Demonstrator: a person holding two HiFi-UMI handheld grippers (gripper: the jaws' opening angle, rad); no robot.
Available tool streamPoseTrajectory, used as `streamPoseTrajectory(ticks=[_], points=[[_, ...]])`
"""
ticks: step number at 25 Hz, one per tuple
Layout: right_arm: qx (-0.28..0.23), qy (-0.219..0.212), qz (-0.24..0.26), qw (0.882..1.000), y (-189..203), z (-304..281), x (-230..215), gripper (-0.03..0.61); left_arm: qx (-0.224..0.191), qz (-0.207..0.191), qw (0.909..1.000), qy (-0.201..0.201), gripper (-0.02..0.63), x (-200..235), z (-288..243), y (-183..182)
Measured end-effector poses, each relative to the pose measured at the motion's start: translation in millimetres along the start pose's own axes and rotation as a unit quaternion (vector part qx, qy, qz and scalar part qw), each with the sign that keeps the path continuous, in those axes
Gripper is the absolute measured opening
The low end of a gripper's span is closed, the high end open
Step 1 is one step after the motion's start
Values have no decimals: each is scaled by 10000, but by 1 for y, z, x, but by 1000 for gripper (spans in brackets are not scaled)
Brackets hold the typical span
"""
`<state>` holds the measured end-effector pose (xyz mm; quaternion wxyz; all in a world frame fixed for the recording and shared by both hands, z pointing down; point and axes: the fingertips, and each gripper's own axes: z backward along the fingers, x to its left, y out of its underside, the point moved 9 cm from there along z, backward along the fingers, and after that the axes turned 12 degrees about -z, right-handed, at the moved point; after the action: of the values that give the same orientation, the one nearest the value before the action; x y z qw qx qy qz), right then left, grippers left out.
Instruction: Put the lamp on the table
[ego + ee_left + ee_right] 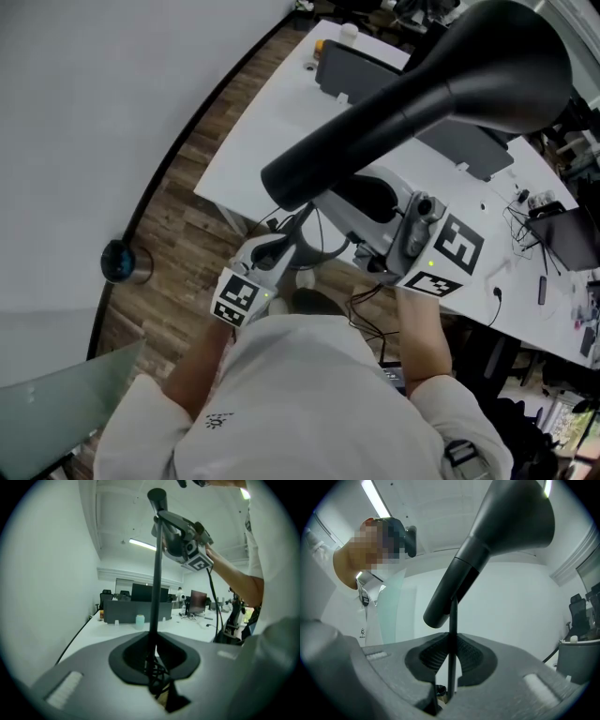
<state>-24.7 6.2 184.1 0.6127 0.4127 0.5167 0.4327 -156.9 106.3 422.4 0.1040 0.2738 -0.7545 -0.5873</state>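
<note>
Lamp shade (pixel 422 94) long axis slanted, flared mouth over table (pixel 272 122); stem (pixel 155 573) upright.

A white wall (pixel 94 94), wood-plank floor (pixel 187 234), long white table (pixel 272 122), ceiling strip light (pixel 143 544), possibly monitors (pixel 199 601) beyond.

Your lamp (pixel 441 84) has a smooth, matt black shade with a faint sheen. The tabletop (pixel 272 122), upper centre, looks smooth and white. The floor (pixel 187 234) at left shows wood-grain planks. Your right hand-held gripper (pixel 451 660) is matt grey plastic with ribbed black pads (pixel 433 656).
</note>
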Motion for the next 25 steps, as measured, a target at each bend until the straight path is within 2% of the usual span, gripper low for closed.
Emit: streamPoseTrajectory(ticks=[10,16,25], points=[[-59,192,-60,9998,-9,7,-69,43,86,-61,9998,189,46,39,-55,-2],[-123,172,-12,9998,-26,14,-108,43,144,-169,9996,196,46,66,-91,-16],[-137,129,-36,9998,-34,31,-157,43,199,-167,9995,196,46,78,-137,-21]])
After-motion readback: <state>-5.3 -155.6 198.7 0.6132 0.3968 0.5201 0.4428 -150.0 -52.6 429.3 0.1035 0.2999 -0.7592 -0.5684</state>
